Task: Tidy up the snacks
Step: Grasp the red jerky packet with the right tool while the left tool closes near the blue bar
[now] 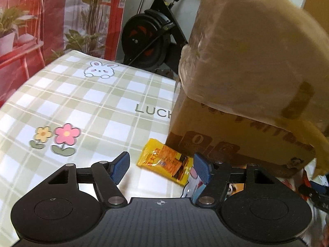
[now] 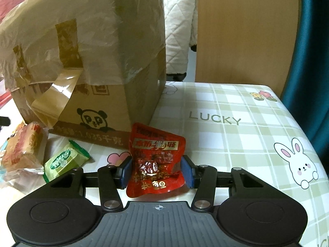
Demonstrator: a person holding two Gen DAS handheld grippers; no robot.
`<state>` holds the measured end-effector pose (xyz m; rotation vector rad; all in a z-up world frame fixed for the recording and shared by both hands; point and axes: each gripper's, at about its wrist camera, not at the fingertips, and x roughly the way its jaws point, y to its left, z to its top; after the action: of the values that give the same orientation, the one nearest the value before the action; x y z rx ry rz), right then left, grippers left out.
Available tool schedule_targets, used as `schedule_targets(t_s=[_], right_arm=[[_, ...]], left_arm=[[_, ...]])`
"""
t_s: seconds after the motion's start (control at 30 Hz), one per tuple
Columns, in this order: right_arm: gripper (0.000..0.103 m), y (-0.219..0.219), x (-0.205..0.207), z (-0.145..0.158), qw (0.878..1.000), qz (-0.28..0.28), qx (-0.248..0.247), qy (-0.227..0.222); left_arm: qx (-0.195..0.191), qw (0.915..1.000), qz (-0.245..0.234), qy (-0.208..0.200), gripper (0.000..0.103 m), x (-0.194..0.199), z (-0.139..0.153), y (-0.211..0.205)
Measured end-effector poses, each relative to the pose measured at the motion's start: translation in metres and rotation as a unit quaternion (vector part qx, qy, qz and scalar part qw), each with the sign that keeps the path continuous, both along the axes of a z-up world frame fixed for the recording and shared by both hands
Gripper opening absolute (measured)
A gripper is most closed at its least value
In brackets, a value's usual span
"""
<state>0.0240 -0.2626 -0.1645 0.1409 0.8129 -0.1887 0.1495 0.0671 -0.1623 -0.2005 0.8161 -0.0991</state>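
Observation:
In the left wrist view a yellow snack packet (image 1: 164,164) lies on the checked tablecloth (image 1: 82,103), beside the foot of a cardboard box (image 1: 226,140). My left gripper (image 1: 161,167) is open and straddles the packet, with its blue pads (image 1: 121,166) clear of the wrapper. In the right wrist view my right gripper (image 2: 156,171) is shut on a red snack packet (image 2: 156,148), the pads pressing its crumpled sides. The red packet is in front of the cardboard box (image 2: 98,111), whose top is draped with a plastic bag (image 2: 82,30).
A green packet (image 2: 63,160) and a tan wrapped snack (image 2: 22,148) lie left of the red one. More wrappers (image 1: 195,185) sit under my left gripper's right finger. An exercise bike (image 1: 148,35) stands beyond the table. A wooden board (image 2: 246,30) and a blue curtain (image 2: 308,61) border it.

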Motion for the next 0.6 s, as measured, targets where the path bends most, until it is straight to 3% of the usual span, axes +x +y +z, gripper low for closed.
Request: schedule_targets(t_s=[0.27, 0.6], right_arm=[[0.046, -0.002, 0.003, -0.005, 1.0, 0.003, 0.004, 0.006], [0.046, -0.004, 0.006, -0.008, 1.0, 0.0, 0.013, 0.002]], left_arm=[[0.032, 0.9994, -0.006, 0.008, 0.072, 0.016, -0.018, -0.015], [0.077, 0.9966, -0.024, 0.016, 0.073, -0.014, -0.016, 0.013]])
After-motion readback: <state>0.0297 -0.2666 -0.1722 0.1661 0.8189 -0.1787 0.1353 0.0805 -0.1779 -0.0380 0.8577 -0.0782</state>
